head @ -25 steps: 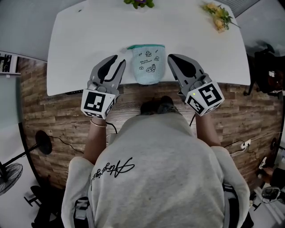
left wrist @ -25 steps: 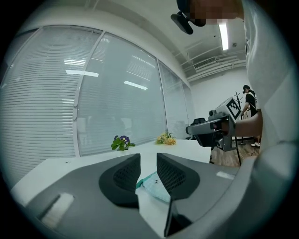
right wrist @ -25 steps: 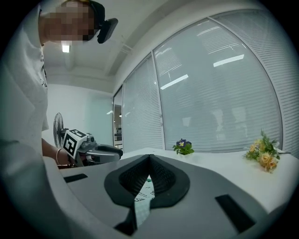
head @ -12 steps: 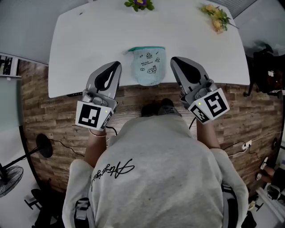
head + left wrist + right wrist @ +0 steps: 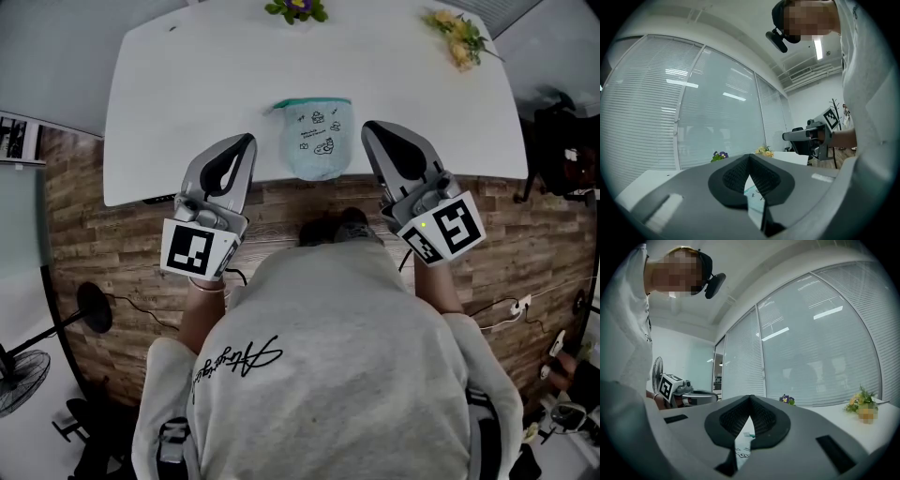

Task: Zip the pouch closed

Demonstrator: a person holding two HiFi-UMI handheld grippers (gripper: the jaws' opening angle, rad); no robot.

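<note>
jaws closed either side of pouch (image 5: 317, 139) on white table (image 5: 187, 84), wood floor (image 5: 103, 244).

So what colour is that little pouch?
The pouch is pale mint green with small dark doodles and a teal top edge. Best in the head view.

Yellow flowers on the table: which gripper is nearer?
Right. The right gripper is on the same side of the pouch as the yellow flowers; the left gripper is opposite.

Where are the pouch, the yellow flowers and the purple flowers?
pouch (image 5: 317, 142): head view, middle of its printed front.
yellow flowers (image 5: 460, 47): head view, on the blossoms.
purple flowers (image 5: 298, 6): head view, on the bloom at the table's far edge.
</note>
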